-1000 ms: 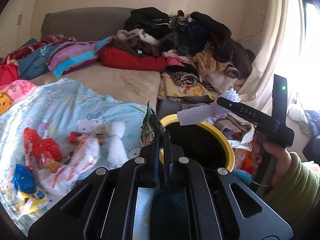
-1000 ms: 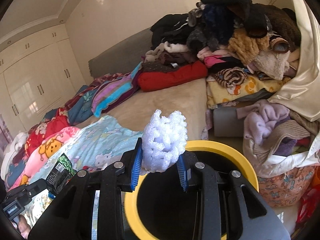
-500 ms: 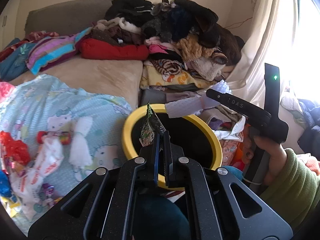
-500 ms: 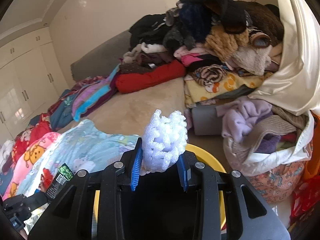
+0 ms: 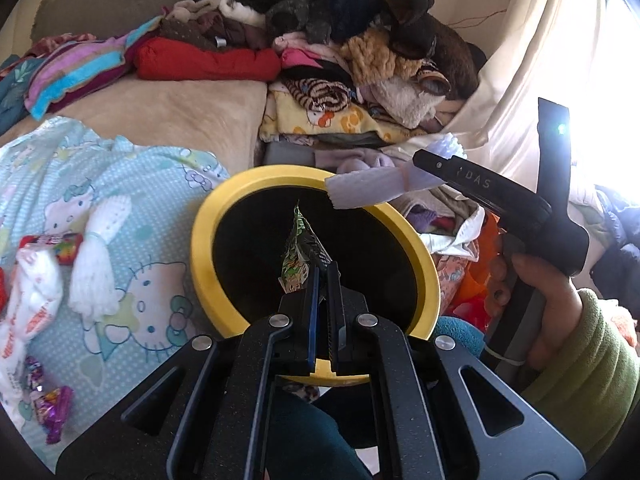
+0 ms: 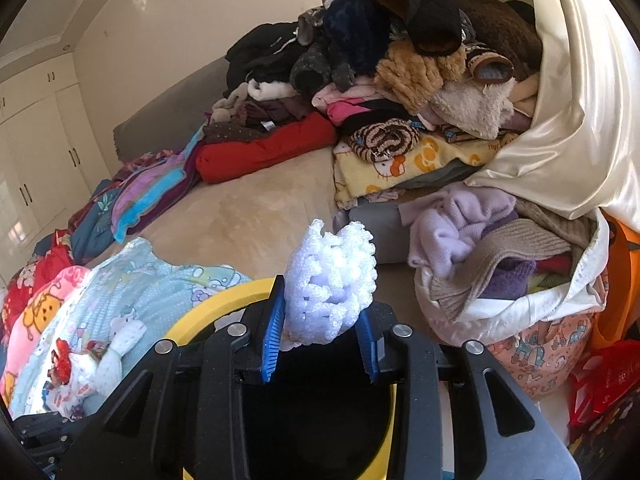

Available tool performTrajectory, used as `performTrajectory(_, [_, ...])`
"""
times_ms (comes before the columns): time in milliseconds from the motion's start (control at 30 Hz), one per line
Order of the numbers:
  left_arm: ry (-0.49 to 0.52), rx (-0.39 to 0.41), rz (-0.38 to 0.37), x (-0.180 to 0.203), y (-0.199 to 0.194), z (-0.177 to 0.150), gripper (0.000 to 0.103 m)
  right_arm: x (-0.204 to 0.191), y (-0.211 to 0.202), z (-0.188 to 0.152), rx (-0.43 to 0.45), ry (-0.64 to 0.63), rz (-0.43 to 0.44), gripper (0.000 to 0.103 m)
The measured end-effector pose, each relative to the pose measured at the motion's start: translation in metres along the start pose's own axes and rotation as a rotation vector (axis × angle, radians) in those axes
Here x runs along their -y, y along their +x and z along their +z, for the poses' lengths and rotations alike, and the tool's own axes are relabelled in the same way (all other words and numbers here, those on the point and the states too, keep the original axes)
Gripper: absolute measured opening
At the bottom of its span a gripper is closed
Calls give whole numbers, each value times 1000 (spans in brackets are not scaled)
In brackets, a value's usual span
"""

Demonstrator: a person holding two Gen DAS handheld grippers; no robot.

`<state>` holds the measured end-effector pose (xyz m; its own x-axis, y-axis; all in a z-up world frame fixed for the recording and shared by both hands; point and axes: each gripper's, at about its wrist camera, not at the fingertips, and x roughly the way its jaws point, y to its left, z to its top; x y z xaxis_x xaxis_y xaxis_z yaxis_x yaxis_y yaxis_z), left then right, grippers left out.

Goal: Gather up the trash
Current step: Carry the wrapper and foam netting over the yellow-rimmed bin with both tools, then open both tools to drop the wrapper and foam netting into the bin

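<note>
A yellow-rimmed bin (image 5: 208, 240) with a black inside stands beside the bed; its rim also shows in the right wrist view (image 6: 224, 300). My left gripper (image 5: 323, 276) is shut on a green snack wrapper (image 5: 298, 256) and holds it over the bin's opening. My right gripper (image 6: 320, 332) is shut on a white foam net (image 6: 330, 284), held over the bin's far rim; the net also shows in the left wrist view (image 5: 368, 192). More trash lies on the Hello Kitty blanket (image 5: 152, 280): a white foam net (image 5: 98, 268), candy wrappers (image 5: 52, 404) and a white printed bag (image 5: 30, 300).
A big pile of clothes (image 5: 352, 40) covers the back of the bed. A white sack of clothes (image 6: 516, 280) stands right of the bin. A red bag (image 6: 600, 380) lies on the floor at the right. White wardrobes (image 6: 36, 152) stand at the left.
Both grippers have moved right, from the blanket's edge to over the bin. Each still holds its piece of trash.
</note>
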<state>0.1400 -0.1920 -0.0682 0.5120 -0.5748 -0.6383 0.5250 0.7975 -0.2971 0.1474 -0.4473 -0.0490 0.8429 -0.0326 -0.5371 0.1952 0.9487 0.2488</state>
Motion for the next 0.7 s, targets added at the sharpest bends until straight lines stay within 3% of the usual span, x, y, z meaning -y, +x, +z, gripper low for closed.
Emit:
performTrajectory(100, [-7, -18, 4, 1, 10, 1, 2, 3, 4, -2, -8, 11, 1, 34])
performTrajectory(167, [-32, -40, 12, -1, 18, 1, 3, 6, 6, -2, -17, 31, 19, 45])
performTrajectory(233, [-71, -60, 11, -7, 23, 1, 12, 8, 7, -3, -25, 56, 38, 57])
performTrajectory(300, [-89, -45, 19, -10, 22, 1, 44, 10, 8, -4, -27, 63, 37, 61])
performTrajectory(367, [-108, -20, 21, -13, 16, 0, 54, 10, 10, -4, -31, 65, 39, 64])
performTrajectory(467, [-145, 19, 53, -19, 3, 0, 87, 9, 10, -5, -35, 80, 57, 66])
performTrajectory(700, [-165, 96, 125, -26, -24, 6, 92, -10, 8, -9, -45, 53, 100, 70])
